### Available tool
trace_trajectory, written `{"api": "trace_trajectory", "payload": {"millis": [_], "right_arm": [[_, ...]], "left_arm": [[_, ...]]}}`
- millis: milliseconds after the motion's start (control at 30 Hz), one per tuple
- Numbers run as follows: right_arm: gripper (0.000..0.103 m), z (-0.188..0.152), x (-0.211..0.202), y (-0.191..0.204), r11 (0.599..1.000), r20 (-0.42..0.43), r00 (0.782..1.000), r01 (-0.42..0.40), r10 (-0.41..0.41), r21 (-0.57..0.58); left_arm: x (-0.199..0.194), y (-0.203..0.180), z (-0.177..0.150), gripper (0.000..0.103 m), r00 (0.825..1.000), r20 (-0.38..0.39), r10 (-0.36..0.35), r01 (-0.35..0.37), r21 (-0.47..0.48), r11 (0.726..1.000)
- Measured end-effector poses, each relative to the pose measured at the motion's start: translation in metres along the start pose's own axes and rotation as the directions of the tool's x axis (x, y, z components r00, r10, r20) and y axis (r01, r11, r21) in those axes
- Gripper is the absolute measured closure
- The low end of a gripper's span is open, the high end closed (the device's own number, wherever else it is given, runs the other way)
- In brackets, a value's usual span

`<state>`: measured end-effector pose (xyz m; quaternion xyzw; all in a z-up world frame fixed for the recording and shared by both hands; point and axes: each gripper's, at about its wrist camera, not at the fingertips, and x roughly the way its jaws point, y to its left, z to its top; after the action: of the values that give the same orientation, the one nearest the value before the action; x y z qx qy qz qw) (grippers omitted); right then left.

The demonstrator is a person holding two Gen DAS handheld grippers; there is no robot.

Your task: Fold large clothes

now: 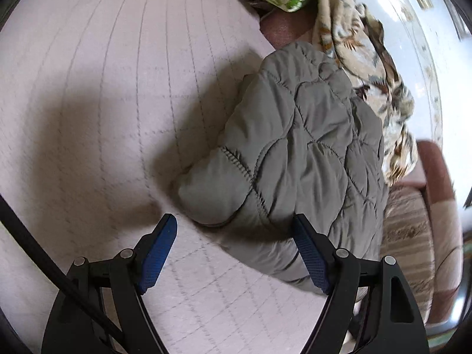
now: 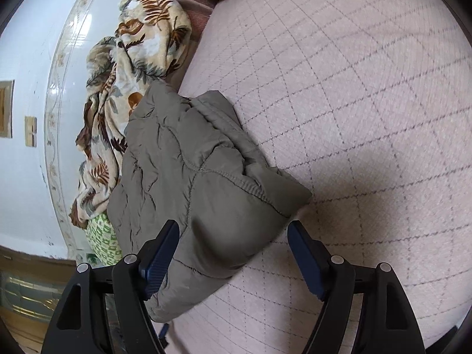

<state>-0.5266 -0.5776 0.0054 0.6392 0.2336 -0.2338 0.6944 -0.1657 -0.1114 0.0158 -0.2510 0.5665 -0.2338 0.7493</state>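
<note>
One jacket (image 1: 298,147) on pink checked bedspread (image 1: 103,88).

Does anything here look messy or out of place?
The jacket lies in a fairly tidy folded bundle on the bedspread. Behind it, a leaf-print blanket sits crumpled in a heap against the wall. Both grippers, left and right, are open.

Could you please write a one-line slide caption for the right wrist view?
Open right gripper poised over a folded grey quilted jacket on a pink checked bedspread, floral blanket behind.
</note>
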Motion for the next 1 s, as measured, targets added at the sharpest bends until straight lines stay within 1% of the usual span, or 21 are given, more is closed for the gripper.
{"api": "trace_trajectory", "payload": {"millis": [100,133,233,333,433,467,500,533,567,600,633,667,700,733,767,800,833,867,933,967,1000], "right_arm": [[0.021,0.0,0.007,0.001,1.0,0.005,1.0,-0.015,0.015,0.011],[0.019,0.0,0.009,0.001,1.0,0.012,1.0,-0.013,0.013,0.011],[0.019,0.001,0.018,-0.006,0.999,0.031,0.999,-0.021,0.02,0.049],[0.018,0.005,0.031,-0.012,0.995,0.032,0.999,-0.043,0.04,0.088],[0.017,0.01,0.038,-0.008,0.995,0.065,0.996,-0.059,0.054,0.08],[0.019,0.01,0.04,-0.007,0.995,0.069,0.996,-0.06,0.055,0.076],[0.022,0.01,0.042,-0.004,0.997,0.072,0.996,-0.053,0.049,0.062],[0.031,0.01,0.043,0.001,0.999,0.077,0.997,-0.035,0.032,0.029],[0.04,0.01,0.043,0.006,1.0,0.084,0.996,-0.01,0.011,-0.011],[0.044,0.01,0.043,0.011,0.999,0.091,0.996,0.013,-0.009,-0.047],[0.051,0.009,0.041,0.02,0.993,0.101,0.994,0.056,-0.045,-0.107],[0.055,0.007,0.04,0.03,0.979,0.116,0.99,0.103,-0.084,-0.174],[0.057,0.003,0.039,0.041,0.957,0.139,0.983,0.153,-0.121,-0.245],[0.059,-0.001,0.039,0.051,0.928,0.164,0.974,0.203,-0.157,-0.314],[0.061,-0.007,0.04,0.061,0.886,0.197,0.96,0.26,-0.197,-0.384],[0.061,-0.013,0.041,0.07,0.839,0.232,0.945,0.314,-0.231,-0.445],[0.062,-0.019,0.042,0.075,0.801,0.26,0.932,0.351,-0.251,-0.484],[0.062,-0.027,0.044,0.084,0.737,0.306,0.91,0.408,-0.28,-0.539],[0.063,-0.039,0.047,0.094,0.651,0.369,0.878,0.475,-0.305,-0.592],[0.063,-0.041,0.049,0.097,0.624,0.389,0.868,0.494,-0.31,-0.605],[0.063,-0.046,0.05,0.101,0.582,0.418,0.852,0.521,-0.315,-0.624]], "left_arm": [[0.007,0.003,-0.001,0.021,0.999,0.014,-0.032,0.033,-0.061,0.998],[0.011,0.004,-0.002,0.019,0.999,0.017,-0.038,0.039,-0.073,0.997],[0.019,0.005,-0.003,0.016,0.999,0.03,-0.044,0.046,-0.091,0.995],[0.023,-0.002,0.0,0.016,0.998,0.05,-0.035,0.038,-0.058,0.998],[0.025,-0.006,0.002,0.016,0.997,0.067,-0.028,0.031,-0.041,0.999],[0.025,-0.007,0.003,0.016,0.997,0.071,-0.025,0.027,-0.031,0.999],[0.025,-0.011,0.003,0.021,0.997,0.079,-0.012,0.013,-0.002,1.0],[0.024,-0.015,0.004,0.028,0.996,0.088,0.001,-0.003,0.028,1.0],[0.023,-0.021,0.003,0.031,0.995,0.1,0.02,-0.027,0.07,0.997],[0.021,-0.03,0.003,0.037,0.992,0.115,0.047,-0.061,0.119,0.991],[0.02,-0.04,0.002,0.043,0.988,0.136,0.078,-0.102,0.176,0.979],[0.019,-0.045,0.0,0.045,0.984,0.151,0.099,-0.129,0.208,0.969],[0.019,-0.054,-0.002,0.047,0.976,0.173,0.132,-0.174,0.255,0.951],[0.019,-0.065,-0.006,0.049,0.964,0.203,0.173,-0.231,0.313,0.921],[0.02,-0.07,-0.008,0.049,0.957,0.219,0.191,-0.258,0.337,0.906],[0.02,-0.077,-0.011,0.05,0.945,0.244,0.217,-0.299,0.375,0.878],[0.02,-0.083,-0.014,0.05,0.935,0.268,0.234,-0.329,0.404,0.853],[0.019,-0.084,-0.015,0.05,0.931,0.279,0.237,-0.339,0.413,0.845],[0.018,-0.087,-0.015,0.051,0.924,0.297,0.242,-0.356,0.43,0.83],[0.018,-0.088,-0.014,0.051,0.921,0.303,0.243,-0.361,0.437,0.824],[0.017,-0.088,-0.014,0.051,0.921,0.304,0.244,-0.363,0.438,0.823]]}}
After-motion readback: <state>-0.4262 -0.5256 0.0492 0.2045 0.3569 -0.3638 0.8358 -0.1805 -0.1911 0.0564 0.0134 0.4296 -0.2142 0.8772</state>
